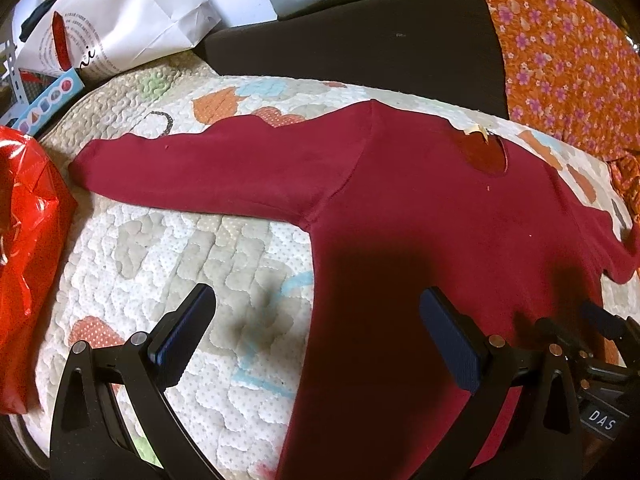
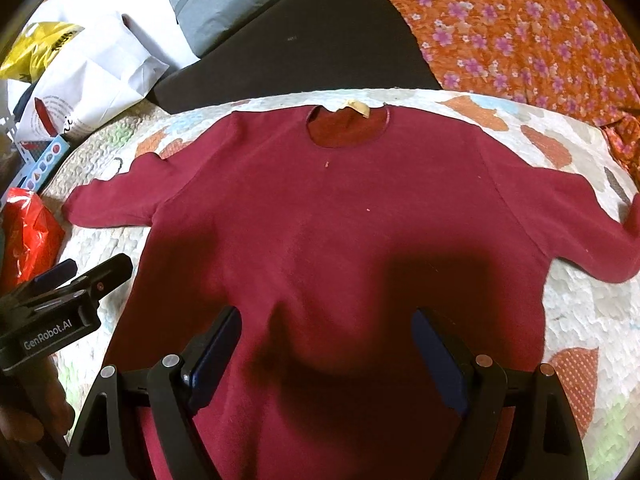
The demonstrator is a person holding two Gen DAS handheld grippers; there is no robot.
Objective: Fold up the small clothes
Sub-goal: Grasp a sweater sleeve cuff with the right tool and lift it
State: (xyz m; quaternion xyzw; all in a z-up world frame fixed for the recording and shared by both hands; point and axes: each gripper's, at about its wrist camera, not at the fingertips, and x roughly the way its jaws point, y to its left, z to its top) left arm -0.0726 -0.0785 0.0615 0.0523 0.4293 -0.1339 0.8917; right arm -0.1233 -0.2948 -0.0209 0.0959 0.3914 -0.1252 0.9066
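Garment: the maroon long-sleeved top lies face up and spread flat on the quilted bed cover, neckline at the far edge, both sleeves stretched out to the sides.
Step in hand: by my reading nothing is folded yet; you are set up at the hem end, about to start the first fold.
How to do it well: pick one side first. Take the left sleeve near its cuff and lay it across the chest so its edge runs parallel to the side seam, then mirror that with the right sleeve. Pinch only the top layers you mean to move, lift just enough to clear the fabric, and lay it down without dragging, because the quilt looks grippy and could bunch the cloth.
Left gripper: the left gripper is spread wide and holds nothing; it hovers over the top's left side edge, one finger above the quilt, the other above the maroon fabric.
Right gripper: the right gripper is also spread wide and empty, both fingers over the lower body of the top; I cannot tell whether the tips touch the cloth.
Watch for: the red plastic bag sits just beside the left cuff; keep it out of the pinch.
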